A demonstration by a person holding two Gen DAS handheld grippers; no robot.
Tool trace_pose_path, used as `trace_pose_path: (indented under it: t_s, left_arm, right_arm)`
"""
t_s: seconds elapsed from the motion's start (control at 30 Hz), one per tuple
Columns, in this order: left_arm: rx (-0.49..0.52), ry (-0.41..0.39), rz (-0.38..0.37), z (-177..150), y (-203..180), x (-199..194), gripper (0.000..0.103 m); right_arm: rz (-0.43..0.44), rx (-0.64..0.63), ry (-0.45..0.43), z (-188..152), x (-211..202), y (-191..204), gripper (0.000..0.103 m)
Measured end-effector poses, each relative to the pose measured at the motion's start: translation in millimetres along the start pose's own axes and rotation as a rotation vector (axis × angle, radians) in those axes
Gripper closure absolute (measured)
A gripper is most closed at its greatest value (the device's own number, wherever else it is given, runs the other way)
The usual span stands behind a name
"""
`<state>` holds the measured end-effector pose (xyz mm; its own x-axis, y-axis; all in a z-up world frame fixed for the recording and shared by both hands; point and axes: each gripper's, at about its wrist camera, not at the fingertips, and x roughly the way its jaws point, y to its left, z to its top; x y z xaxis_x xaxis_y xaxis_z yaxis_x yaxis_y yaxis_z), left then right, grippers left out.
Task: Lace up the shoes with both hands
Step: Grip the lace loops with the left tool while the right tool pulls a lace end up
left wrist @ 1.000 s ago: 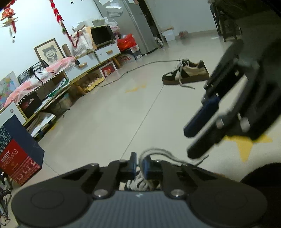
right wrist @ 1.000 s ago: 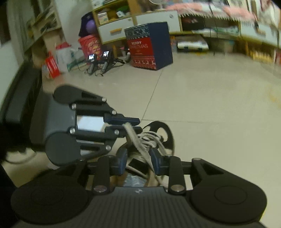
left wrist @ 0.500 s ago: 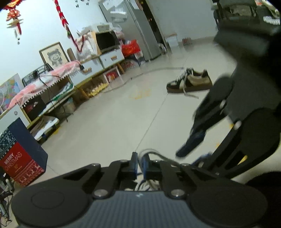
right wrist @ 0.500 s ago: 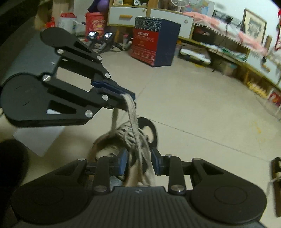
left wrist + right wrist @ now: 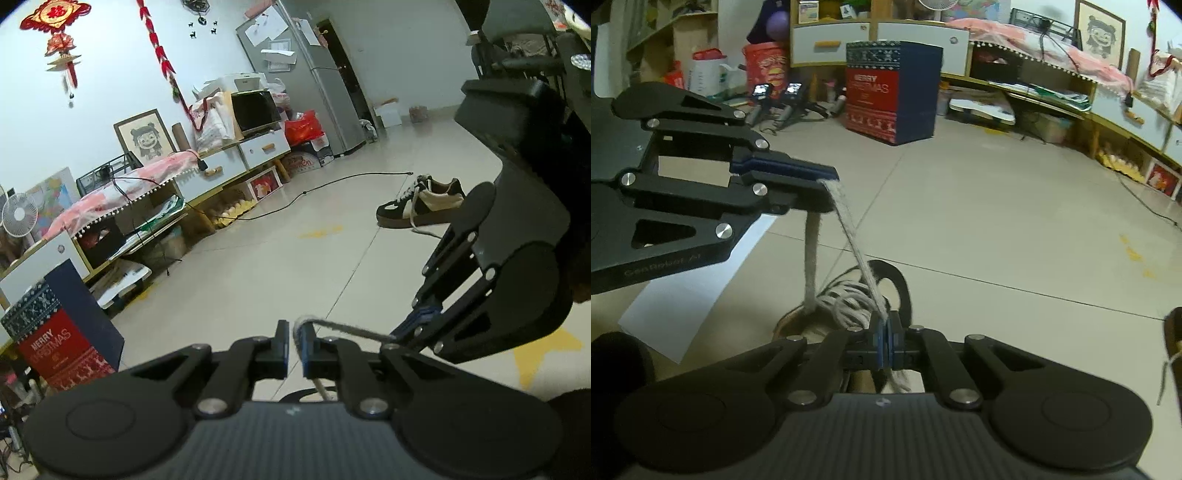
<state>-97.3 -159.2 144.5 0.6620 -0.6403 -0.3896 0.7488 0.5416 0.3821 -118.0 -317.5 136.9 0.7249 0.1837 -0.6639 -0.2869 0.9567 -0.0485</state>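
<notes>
Our left gripper [image 5: 827, 181] and right gripper [image 5: 885, 334] both pinch the lace [image 5: 855, 243] above the shoe [image 5: 849, 295]. We should pull apart evenly, keeping the lace taut.

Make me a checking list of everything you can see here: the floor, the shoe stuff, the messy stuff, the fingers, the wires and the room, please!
Surface: pale tiled floor, with yellow marks.
Job's things: a shoe lies below both grippers; its grey lace runs taut between them. A second shoe lies apart, laces loose.
Clutter: Christmas box, white sheet on the floor beside the shoe.
Grippers: left gripper has its fingers shut on the lace; right gripper has its fingers shut on the same lace.
Cables: a black cable trails across the floor.
Surroundings: low cabinet, fridge, framed picture, red hanging ornaments.
</notes>
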Motion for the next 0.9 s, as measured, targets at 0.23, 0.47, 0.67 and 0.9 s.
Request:
trace_pose_path:
  t_s: [0.23,0.47,0.67,0.9]
  left_arm:
    - [-0.018,-0.001,0.004,-1,3,0,0.095]
    - [-0.052,0.011,0.015,-2,12,0,0.094]
    - [-0.058,0.011,0.021,-1,13,0,0.093]
    - [-0.081,0.012,0.024,-1,16,-2,0.093]
  right_arm:
    - [0.027,0.117,0.030,-10,12,-6,0.101]
    - [0.164,0.421,0.020,-16,12,-37,0.101]
    - [0.157,0.486,0.056,-24,18,-40,0.100]
    - [0.151,0.543,0.081,-36,25,-48,0.100]
